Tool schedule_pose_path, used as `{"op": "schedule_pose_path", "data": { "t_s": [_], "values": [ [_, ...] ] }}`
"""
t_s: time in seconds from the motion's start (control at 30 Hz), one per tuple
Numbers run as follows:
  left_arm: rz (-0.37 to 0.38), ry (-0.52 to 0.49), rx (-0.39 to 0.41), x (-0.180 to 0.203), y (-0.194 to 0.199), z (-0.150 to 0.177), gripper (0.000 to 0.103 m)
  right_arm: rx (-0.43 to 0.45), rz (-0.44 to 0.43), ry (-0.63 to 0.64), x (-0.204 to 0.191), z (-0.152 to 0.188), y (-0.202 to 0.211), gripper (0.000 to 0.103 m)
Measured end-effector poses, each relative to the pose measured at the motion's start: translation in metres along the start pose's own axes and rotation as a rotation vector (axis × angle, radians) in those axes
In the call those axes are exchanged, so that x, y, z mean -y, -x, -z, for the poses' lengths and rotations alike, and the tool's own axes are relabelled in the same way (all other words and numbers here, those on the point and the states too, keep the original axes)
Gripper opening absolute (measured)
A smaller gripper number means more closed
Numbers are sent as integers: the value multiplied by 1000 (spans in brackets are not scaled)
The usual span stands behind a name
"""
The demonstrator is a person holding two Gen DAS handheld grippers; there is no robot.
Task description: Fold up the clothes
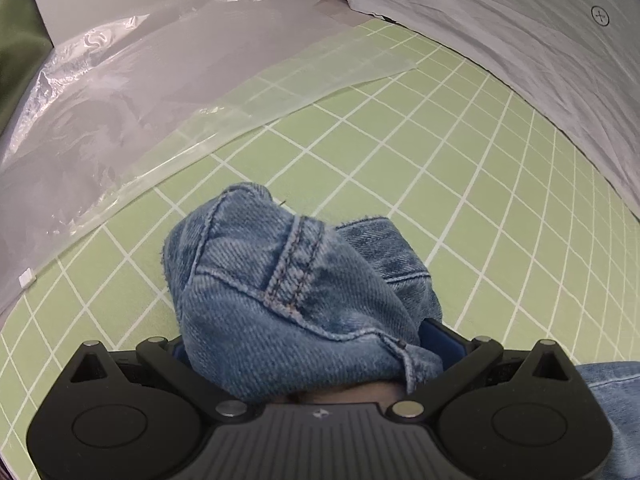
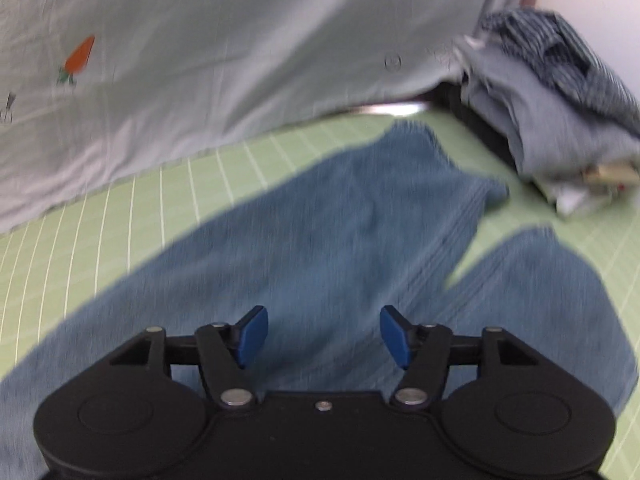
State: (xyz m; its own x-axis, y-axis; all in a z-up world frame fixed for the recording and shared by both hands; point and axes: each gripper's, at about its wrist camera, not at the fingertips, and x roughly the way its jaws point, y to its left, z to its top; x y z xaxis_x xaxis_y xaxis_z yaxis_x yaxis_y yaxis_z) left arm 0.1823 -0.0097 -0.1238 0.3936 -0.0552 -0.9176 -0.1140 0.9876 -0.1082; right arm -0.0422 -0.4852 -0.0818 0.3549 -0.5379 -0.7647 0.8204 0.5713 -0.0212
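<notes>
Blue denim jeans [image 2: 340, 240] lie spread on the green grid mat [image 2: 120, 208] in the right wrist view, with two legs reaching to the right. My right gripper [image 2: 323, 334] is open and empty just above the denim; the view is blurred by motion. In the left wrist view my left gripper [image 1: 308, 352] is shut on a bunched fold of the jeans [image 1: 288, 292], held over the mat [image 1: 400, 184]. The denim hides most of its fingers; only a blue pad [image 1: 440, 336] shows on the right.
A clear plastic bag [image 1: 120, 100] lies on the mat to the left. A white sheet [image 1: 500, 32] runs along the far side; it carries a carrot print [image 2: 80, 56]. A pile of folded clothes [image 2: 560, 120] sits at the far right.
</notes>
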Motion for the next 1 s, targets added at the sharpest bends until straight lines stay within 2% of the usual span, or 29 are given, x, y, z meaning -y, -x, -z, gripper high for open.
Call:
{"op": "schedule_pose_path", "data": {
  "t_s": [0.1,0.17,0.3,0.43,0.53,0.63,0.73,0.8,0.83,0.9,0.93,0.97,1.0],
  "values": [
    [59,32,20,-11,13,-3,103,-51,-2,0,0,25,5,68],
    [71,58,51,-18,23,-6,103,-78,3,11,0,36,8,68],
    [77,84,152,-33,46,-16,103,-84,4,17,2,38,14,69],
    [99,-2,210,-31,54,-43,102,-90,19,43,-3,33,13,70],
    [150,-104,156,-17,41,-65,102,-97,16,54,-8,33,13,70],
    [175,-254,12,9,13,-74,97,-106,5,49,-10,36,13,71],
    [169,-388,-99,29,-13,-69,88,-109,-2,44,-8,38,14,72],
    [177,-416,-136,36,-21,-64,74,-111,-6,39,-7,38,15,73],
    [184,-420,-148,37,-24,-61,69,-112,-7,35,-6,39,16,73],
    [205,-402,-152,37,-25,-57,41,-112,-7,30,-6,40,17,73],
    [222,-377,-149,35,-23,-57,38,-112,-6,30,-6,40,17,73],
    [230,-347,-142,32,-20,-59,25,-111,-5,31,-6,40,17,73],
    [245,-306,-135,27,-15,-62,22,-112,-3,34,-7,40,17,73]
  ]
}}
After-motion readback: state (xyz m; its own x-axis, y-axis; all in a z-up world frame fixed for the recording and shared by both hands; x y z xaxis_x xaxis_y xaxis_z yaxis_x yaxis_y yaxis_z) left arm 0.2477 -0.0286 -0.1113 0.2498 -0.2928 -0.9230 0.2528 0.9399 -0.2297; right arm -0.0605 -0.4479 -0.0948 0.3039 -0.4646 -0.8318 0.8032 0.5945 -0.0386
